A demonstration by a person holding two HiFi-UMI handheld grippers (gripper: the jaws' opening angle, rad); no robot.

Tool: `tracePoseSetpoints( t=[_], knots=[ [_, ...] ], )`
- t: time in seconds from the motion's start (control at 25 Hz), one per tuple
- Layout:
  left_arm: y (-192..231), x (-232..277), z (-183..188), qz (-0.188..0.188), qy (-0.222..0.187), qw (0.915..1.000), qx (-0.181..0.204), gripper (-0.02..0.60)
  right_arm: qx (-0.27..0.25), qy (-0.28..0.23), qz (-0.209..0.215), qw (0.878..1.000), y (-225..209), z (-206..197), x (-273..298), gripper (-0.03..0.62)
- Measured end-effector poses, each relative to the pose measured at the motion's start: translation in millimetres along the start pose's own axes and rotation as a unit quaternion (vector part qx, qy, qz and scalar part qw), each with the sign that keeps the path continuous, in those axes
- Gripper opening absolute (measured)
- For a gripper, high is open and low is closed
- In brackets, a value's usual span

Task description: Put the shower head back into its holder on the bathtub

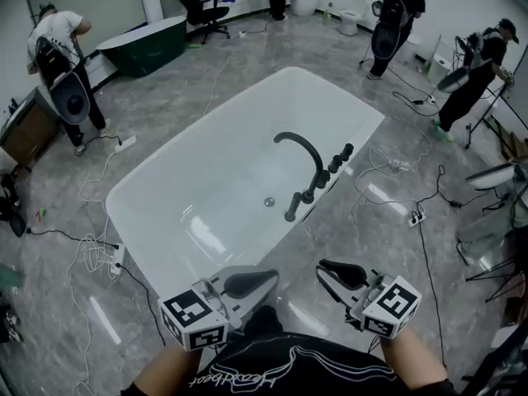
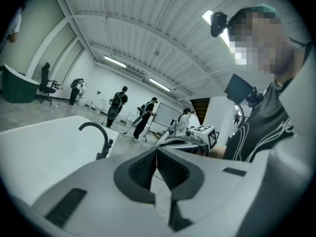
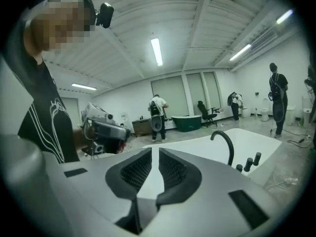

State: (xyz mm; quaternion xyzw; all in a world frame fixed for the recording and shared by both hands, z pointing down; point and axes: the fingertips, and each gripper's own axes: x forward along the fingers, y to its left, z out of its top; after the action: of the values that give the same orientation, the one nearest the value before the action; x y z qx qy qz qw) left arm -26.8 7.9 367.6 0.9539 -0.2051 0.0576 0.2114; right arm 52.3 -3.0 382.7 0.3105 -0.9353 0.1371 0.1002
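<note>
The grey stone floor (image 1: 165,110) fills a big room. In the middle sits a long white bathtub (image 1: 247,114) with nothing in it. Other people (image 1: 62,64) stand near the walls, and a dark green bathtub (image 1: 144,46) sits far back on the left, next to a black office chair (image 1: 200,7). Cables (image 1: 91,250) lie on the floor beside the white tub.

The two grippers are held up close to the person's chest, at the near end of the tub and well away from the tap. The left gripper (image 2: 157,153) has its fingers pressed tight together, with nothing in them. The right gripper (image 3: 155,152) has its fingers a tiny bit apart, and nothing is between them.

On the tub's right rim stands a black tap (image 1: 304,151) with a tall curved spout over the tub. The black shower head (image 1: 294,207) is a short stick standing on that rim, just beside the foot of the tap. No gripper touches it. On the tap's other side are three small black knobs (image 1: 340,157). A little round drain (image 1: 269,201) sits in the tub floor.
</note>
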Motion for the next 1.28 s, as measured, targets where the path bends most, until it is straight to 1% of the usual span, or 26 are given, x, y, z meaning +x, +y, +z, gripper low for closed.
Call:
tracePoseSetpoints(
  t=[0.04, 0.12, 0.24, 0.32, 0.4, 0.52, 0.68, 0.76, 0.88, 1.0, 1.08, 1.16, 1.28],
  knots=[
    [-18, 0, 1, -0.007, -0.002, 0.9999, 0.009, 0.005, 0.001, -0.007, 0.01, 1.0, 19, 5, -15, 0.045],
    [-49, -3, 4, -0.018, -0.009, 0.9994, 0.03, 0.005, 0.005, -0.019, 0.028, 0.999, 52, 11, -37, 0.034],
    [-97, -13, -1, -0.018, -0.004, 0.9977, 0.066, 0.005, 0.029, -0.034, 0.049, 0.998, 97, 15, -64, 0.021],
    [-125, -16, -6, -0.019, 0.004, 0.9957, 0.091, 0.005, 0.046, -0.049, 0.056, 0.996, 117, 18, -81, 0.017],
    [-145, -16, -10, -0.025, 0.007, 0.994, 0.107, 0.005, 0.042, -0.058, 0.048, 0.996, 122, 18, -93, 0.015],
    [-161, -11, -20, -0.03, 0.019, 0.9941, 0.103, 0.005, 0.046, -0.058, 0.036, 0.997, 121, 8, -107, 0.014],
    [-171, -2, -32, -0.032, 0.036, 0.9933, 0.105, 0.005, 0.047, -0.055, 0.028, 0.997, 117, -3, -116, 0.014],
    [-173, 0, -32, -0.038, 0.029, 0.9942, 0.096, 0.005, 0.051, -0.056, 0.031, 0.997, 117, -6, -115, 0.014],
    [-172, -3, -32, -0.044, 0.017, 0.9966, 0.067, 0.005, 0.054, -0.053, 0.035, 0.996, 123, -11, -110, 0.014],
    [-176, -5, -32, -0.043, 0.017, 0.9971, 0.06, 0.005, 0.058, -0.053, 0.038, 0.996, 128, -12, -114, 0.014],
    [-182, -7, -28, -0.05, 0.007, 0.9974, 0.051, 0.005, 0.058, -0.058, 0.037, 0.996, 130, -10, -119, 0.014],
    [-187, -6, -27, -0.052, 0.004, 0.9972, 0.054, 0.005, 0.057, -0.063, 0.034, 0.996, 130, -10, -123, 0.014],
    [-197, -5, -29, -0.056, 0.012, 0.9957, 0.073, 0.005, 0.057, -0.068, 0.032, 0.996, 134, -10, -130, 0.014]
  ],
)
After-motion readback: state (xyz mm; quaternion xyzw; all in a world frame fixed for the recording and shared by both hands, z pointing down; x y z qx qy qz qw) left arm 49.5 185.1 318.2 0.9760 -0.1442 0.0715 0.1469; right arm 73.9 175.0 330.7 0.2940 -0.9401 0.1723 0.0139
